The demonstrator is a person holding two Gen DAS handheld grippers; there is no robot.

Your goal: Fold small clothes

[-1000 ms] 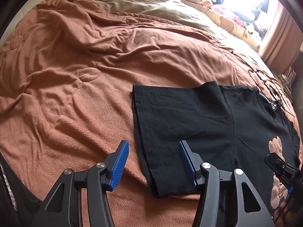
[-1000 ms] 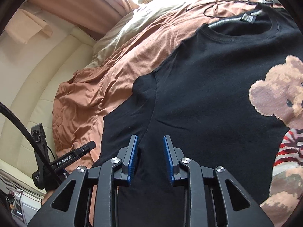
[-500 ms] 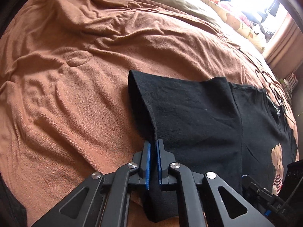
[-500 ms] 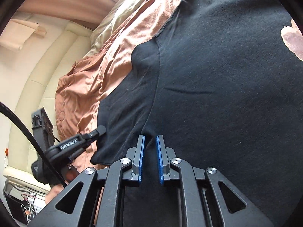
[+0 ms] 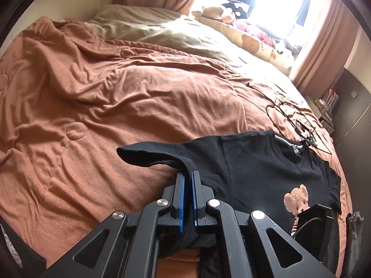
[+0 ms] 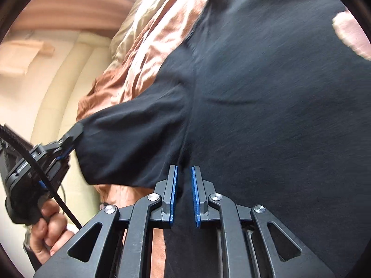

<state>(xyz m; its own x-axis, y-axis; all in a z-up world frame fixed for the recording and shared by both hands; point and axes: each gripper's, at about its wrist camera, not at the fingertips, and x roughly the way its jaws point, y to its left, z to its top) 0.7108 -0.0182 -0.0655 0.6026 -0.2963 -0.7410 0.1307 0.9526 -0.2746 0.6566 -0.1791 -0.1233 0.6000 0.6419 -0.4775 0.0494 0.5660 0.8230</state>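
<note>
The left gripper [image 5: 188, 178] is pinching the hem of the black T-shirt's sleeve [image 5: 153, 156], its blue pads [image 5: 182, 199] pressing the cloth between them and holding that sleeve lifted clear of the bed, so the fabric is arching up and drooping at its free end. The right gripper [image 6: 184, 173] is clamping a fold of the same black T-shirt [image 6: 266, 115] near the seam under the sleeve – dark cloth is filling the narrow gap between its jaws, which have just been closing. The shirt is lying face up on the rust-brown blanket [image 5: 92, 106] toward the near right part of the bed, its teddy-bear print [image 5: 296, 199] showing and its neckline pointing toward the thin black cable [image 5: 289, 115] looping on the cover. In the right wrist view, a person's hand [image 6: 49, 229] is gripping the handle of the left gripper – the sleeve is stretching from that tool across to the body of the shirt, and the view is looking blurred. An olive-beige quilt [image 5: 167, 34] and soft toys [image 5: 220, 9] are sitting at the far end by the bright window
</note>
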